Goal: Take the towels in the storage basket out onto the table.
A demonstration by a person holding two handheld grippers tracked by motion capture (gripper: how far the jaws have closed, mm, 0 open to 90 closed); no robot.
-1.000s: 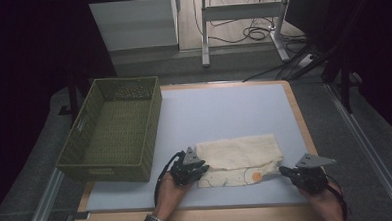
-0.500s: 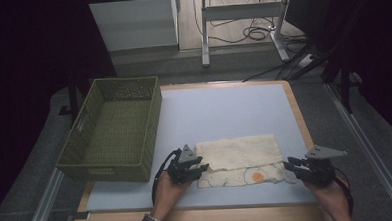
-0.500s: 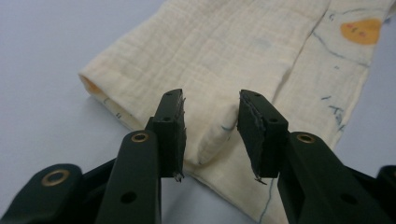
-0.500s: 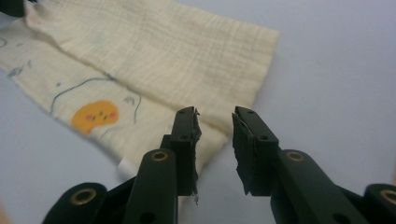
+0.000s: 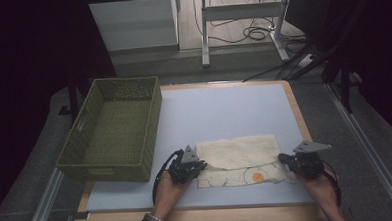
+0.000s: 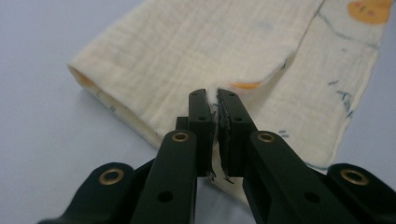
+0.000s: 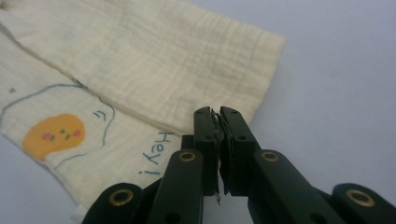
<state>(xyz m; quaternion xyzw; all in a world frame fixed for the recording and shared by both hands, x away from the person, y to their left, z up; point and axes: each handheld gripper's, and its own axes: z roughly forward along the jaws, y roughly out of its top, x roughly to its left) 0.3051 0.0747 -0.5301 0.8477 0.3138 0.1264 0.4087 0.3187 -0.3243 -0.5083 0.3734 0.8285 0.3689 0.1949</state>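
Observation:
A cream muslin cloth (image 5: 238,151) lies near the front of the white table (image 5: 224,109), its far half folded towards me so a strip with a fried-egg print (image 5: 257,177) shows along the near edge. My left gripper (image 5: 199,166) is at the cloth's left end. In the left gripper view the left gripper (image 6: 216,100) is shut with a thin edge of the cloth (image 6: 187,51) pinched between its jaws. My right gripper (image 5: 285,160) is at the right end. In the right gripper view it (image 7: 215,116) is shut on the cloth (image 7: 154,56) beside the egg print (image 7: 53,133).
A green woven basket (image 5: 111,169) stands on the table's left side, close to my left hand. The far half of the table is bare white surface with a wooden rim. Desk legs and cables lie on the floor beyond.
Both grippers have stayed at the cloth's ends. The right one has shifted slightly, out to the right and back. The cloth's fold looks about the same.

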